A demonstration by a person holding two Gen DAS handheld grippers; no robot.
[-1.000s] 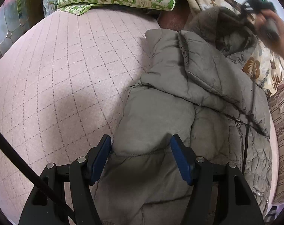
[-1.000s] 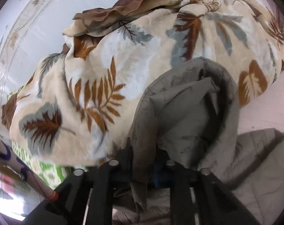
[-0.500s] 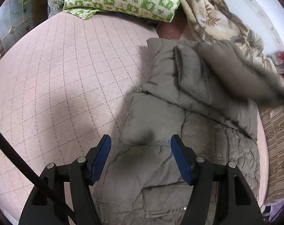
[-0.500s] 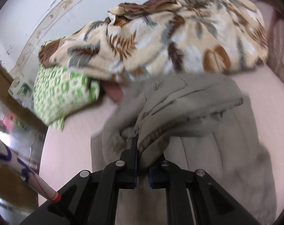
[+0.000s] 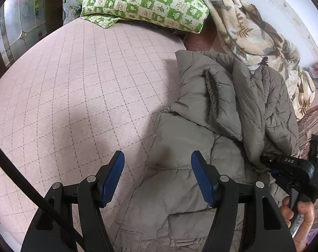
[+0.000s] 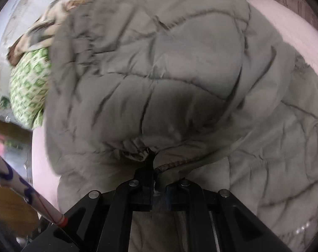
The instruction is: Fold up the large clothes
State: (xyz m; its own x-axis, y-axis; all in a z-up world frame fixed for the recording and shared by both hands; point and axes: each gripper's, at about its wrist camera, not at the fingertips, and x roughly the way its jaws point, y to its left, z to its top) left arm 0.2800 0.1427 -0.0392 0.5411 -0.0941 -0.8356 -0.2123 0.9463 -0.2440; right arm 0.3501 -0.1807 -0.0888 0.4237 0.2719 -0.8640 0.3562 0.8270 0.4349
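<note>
Across the pink quilted bed [image 5: 79, 88] lies the big grey padded jacket [image 5: 211, 130], spread along the bed's right side with a sleeve folded over its body and the fur-trimmed hood [image 5: 213, 88] bunched near the top. The left wrist view gives the wide picture: the green checked pillow [image 5: 146, 2] at the head of the bed, the leaf-print blanket [image 5: 253, 31] heaped beside it and touching the jacket's upper edge. That same view shows the left tongs [image 5: 157, 176] spread wide and holding nothing, poised over the jacket's lower left edge, one blue pad over the bed, the other over the fabric. It also catches the right tongs [image 5: 270, 163] from outside, at the jacket's right edge, with the person's right hand [image 5: 299, 212] on the handle. The right wrist view is close and blurred, filled almost wholly by puffed grey quilting, but it shows what the other cannot: the right tongs [image 6: 159, 189] nearly closed, pinching a gathered fold of jacket edge between the pads. At its left margin a sliver of pillow and blanket peeks out.
</note>
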